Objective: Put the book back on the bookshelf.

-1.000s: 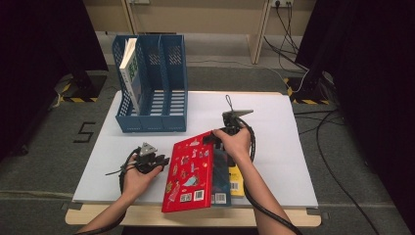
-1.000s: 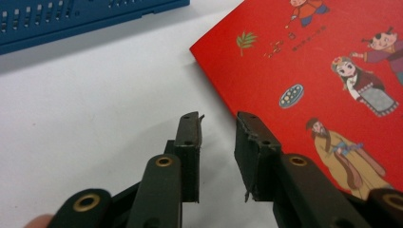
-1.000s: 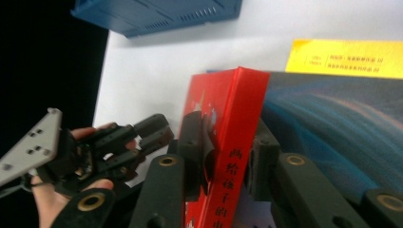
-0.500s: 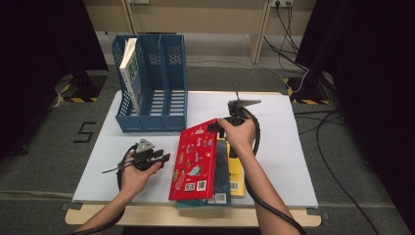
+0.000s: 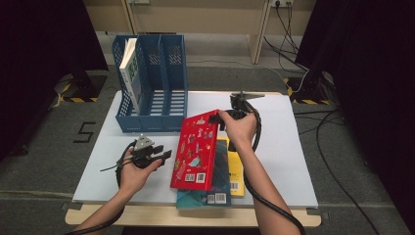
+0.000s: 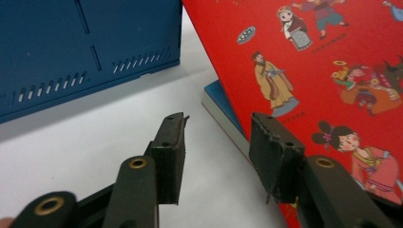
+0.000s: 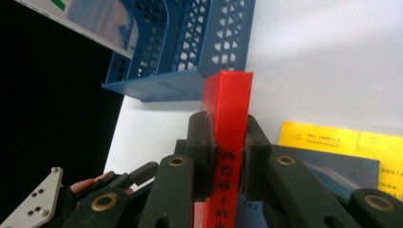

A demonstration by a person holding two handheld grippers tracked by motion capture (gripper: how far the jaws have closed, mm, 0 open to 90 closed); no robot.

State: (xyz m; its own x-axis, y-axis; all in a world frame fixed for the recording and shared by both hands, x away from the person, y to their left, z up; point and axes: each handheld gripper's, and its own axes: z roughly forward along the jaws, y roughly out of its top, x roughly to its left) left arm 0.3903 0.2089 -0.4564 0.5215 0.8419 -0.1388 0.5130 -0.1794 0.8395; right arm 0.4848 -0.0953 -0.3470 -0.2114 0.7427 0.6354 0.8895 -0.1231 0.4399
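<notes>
**Red book tipped up on its edge, pinched at the spine**

The right gripper [image 5: 219, 119] clamps the far top corner of the red picture book [image 5: 195, 152], its two black jaws pressed on either side of the spine, as the right gripper view [image 7: 227, 161] shows plainly. The book stands tilted, its near edge resting on the teal book [image 5: 208, 198] and yellow book [image 5: 235, 169] stacked flat on the white table [image 5: 288, 161], just in front of the blue file rack [image 5: 151, 88], where one white book [image 5: 128, 68] already stands in the leftmost slot.

The left gripper [image 5: 159, 155] sits just beside the red cover's left edge, jaws spread and just now opening, with nothing between them; in its own view [image 6: 216, 142] the gap frames bare table.

The book looks like a stiff hardback with a glossy cover, moderately heavy, so a one-corner pinch will probably let it swing or slip. A second hold on the long free edge, low down, would steady it. From here I can't quite tell whether the right-hand pad already brushes the cover.
</notes>
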